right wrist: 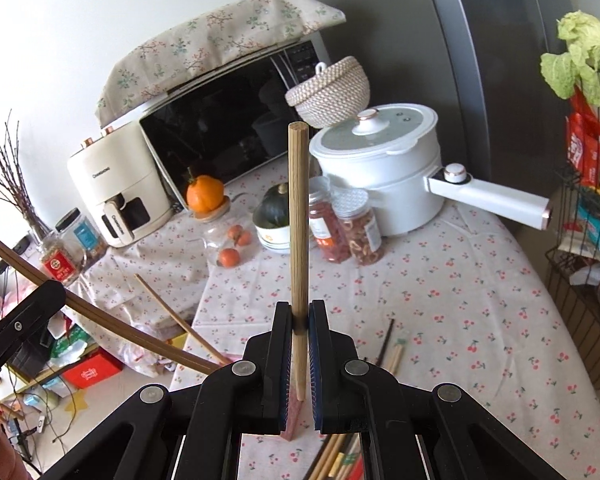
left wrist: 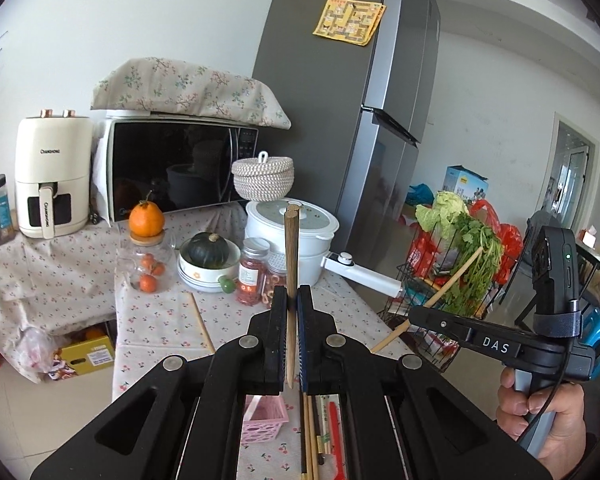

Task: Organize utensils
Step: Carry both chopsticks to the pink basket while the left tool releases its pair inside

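Observation:
My left gripper is shut on a pair of dark brown chopsticks that stand upright between its fingers. My right gripper is shut on a light wooden chopstick, also upright. The right gripper also shows in the left wrist view, with its chopstick slanting. The left gripper's brown chopsticks show in the right wrist view. A pink basket sits below the left gripper. More chopsticks lie on the tablecloth beside it, and they also show in the right wrist view. One loose chopstick lies further left.
On the cherry-print tablecloth stand a white pot with a long handle, two snack jars, a squash in a bowl, a glass jar with oranges, a microwave and an air fryer. A wire rack with vegetables stands by the fridge.

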Available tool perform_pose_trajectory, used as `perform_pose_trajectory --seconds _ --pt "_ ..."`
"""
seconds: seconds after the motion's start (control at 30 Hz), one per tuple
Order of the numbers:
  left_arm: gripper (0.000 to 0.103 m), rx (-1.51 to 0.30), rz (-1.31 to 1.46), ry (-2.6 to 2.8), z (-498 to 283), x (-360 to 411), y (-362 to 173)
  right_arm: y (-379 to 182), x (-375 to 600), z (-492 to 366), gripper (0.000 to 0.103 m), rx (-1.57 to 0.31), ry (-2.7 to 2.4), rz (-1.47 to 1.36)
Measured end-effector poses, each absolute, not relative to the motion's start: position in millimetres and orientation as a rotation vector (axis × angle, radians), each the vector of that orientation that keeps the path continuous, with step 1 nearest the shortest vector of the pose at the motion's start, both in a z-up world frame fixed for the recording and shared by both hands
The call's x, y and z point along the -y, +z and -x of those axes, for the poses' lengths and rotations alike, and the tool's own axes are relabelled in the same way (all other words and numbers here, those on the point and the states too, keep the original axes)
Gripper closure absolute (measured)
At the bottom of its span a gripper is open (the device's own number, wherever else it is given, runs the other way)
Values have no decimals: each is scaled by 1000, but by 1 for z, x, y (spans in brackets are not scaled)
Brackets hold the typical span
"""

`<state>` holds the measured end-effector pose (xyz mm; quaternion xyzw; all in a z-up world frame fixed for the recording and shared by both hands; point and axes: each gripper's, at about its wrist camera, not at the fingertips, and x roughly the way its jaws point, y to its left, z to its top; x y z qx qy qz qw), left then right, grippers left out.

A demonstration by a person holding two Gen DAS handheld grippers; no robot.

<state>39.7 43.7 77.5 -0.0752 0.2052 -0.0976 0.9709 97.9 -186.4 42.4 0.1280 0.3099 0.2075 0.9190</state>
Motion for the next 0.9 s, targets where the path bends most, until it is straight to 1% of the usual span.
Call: perform_pose_trajectory --seconds 0.2,0.4,0.6,0.9 --pt "99 -472 115 -145 -58 -52 59 42 170 -101 98 -628 469 -284" --pt "99 -586 94 -118 -83 -60 28 37 155 -109 98 -640 510 -306" --pt "99 -663 124 -109 -101 -71 6 23 133 -119 98 -696 530 -276" --pt "99 -733 186 -113 -120 -84 -17 -6 110 -135 98 -814 511 -210"
